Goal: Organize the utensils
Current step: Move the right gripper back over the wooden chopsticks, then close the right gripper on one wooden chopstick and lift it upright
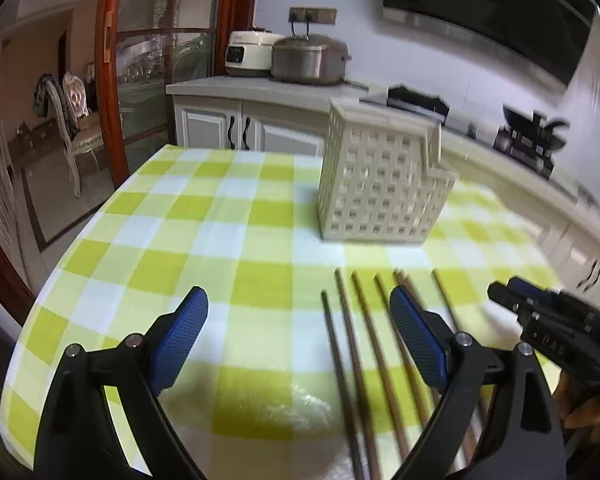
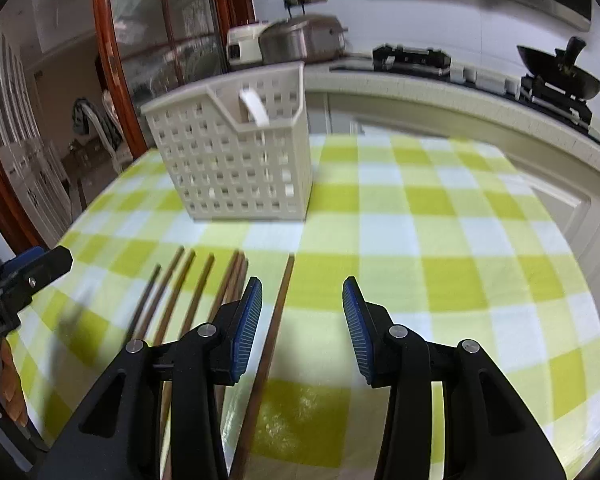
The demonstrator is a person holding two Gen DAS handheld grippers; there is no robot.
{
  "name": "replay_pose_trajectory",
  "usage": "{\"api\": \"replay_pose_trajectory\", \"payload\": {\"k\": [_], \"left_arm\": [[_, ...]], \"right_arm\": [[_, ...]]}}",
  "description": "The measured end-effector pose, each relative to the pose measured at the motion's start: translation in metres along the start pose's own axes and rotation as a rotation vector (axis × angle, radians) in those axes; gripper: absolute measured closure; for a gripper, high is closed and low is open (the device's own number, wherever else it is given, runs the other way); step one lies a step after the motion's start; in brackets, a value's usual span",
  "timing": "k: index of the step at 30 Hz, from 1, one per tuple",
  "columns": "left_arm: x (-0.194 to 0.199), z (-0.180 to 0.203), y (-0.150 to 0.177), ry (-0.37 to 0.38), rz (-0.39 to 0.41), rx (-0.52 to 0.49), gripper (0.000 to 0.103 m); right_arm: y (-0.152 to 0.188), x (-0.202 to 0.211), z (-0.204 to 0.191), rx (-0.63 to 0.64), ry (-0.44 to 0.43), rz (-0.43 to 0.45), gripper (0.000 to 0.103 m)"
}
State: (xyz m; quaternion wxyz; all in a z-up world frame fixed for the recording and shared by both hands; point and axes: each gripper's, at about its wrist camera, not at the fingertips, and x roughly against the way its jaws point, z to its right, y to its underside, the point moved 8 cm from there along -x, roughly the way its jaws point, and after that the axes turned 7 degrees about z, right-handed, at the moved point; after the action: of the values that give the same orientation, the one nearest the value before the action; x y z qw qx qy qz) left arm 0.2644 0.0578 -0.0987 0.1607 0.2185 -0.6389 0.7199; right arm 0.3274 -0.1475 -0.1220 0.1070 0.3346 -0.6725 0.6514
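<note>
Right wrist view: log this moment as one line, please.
right gripper open, empty | one brown wooden chopstick between its fingers, untouched | others lie beside it | white lattice plastic utensil basket upright beyond | left gripper open

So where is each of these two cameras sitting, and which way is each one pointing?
Left wrist view: rides on the left claw, looking forward and down over the green-and-white checked tablecloth; its open blue-padded fingers show, with the right claw at the right edge.
Right wrist view: rides on the right claw, aimed the same way; its open fingers show, with the left claw at the left edge.
Both share the cream perforated plastic basket and the row of brown wooden chopsticks.
</note>
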Motion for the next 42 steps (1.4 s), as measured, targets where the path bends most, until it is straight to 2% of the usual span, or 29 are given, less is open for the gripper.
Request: {"api": "replay_pose_trajectory", "payload": {"k": [6,14,17,20,24,27,29,34,40,42], "left_arm": [[-0.015,0.001,0.023,0.019,-0.035,-0.005,0.014],[-0.031,-0.002,0.038,0.047,-0.094,0.014,0.016],[-0.035,-0.003,0.039,0.043,-0.101,0.008,0.024],[-0.038,-0.003,0.041,0.033,-0.107,0.01,0.03],[-0.042,-0.004,0.039,0.025,-0.094,0.018,0.033],[-0.047,-0.002,0.039,0.022,-0.095,0.012,0.034],[-0.052,-0.001,0.041,0.028,-0.117,0.013,0.041],[-0.059,0.002,0.043,0.021,-0.138,0.014,0.043],[-0.068,0.004,0.049,0.004,-0.183,-0.003,0.061],[-0.068,0.004,0.051,0.012,-0.191,-0.001,0.063]], "right_arm": [[0.016,-0.014,-0.01,0.018,-0.006,-0.049,0.064],[0.03,-0.03,-0.015,0.032,0.008,-0.115,0.075],[0.032,-0.034,-0.018,0.041,0.01,-0.131,0.08],[0.032,-0.037,-0.021,0.051,0.012,-0.139,0.08],[0.032,-0.04,-0.024,0.067,0.023,-0.142,0.081],[0.032,-0.039,-0.021,0.066,0.029,-0.143,0.087],[0.031,-0.039,-0.018,0.065,0.03,-0.143,0.093],[0.032,-0.037,-0.016,0.059,0.015,-0.143,0.093],[0.034,-0.035,-0.013,0.047,-0.002,-0.144,0.094],[0.034,-0.034,-0.011,0.041,-0.007,-0.143,0.094]]}}
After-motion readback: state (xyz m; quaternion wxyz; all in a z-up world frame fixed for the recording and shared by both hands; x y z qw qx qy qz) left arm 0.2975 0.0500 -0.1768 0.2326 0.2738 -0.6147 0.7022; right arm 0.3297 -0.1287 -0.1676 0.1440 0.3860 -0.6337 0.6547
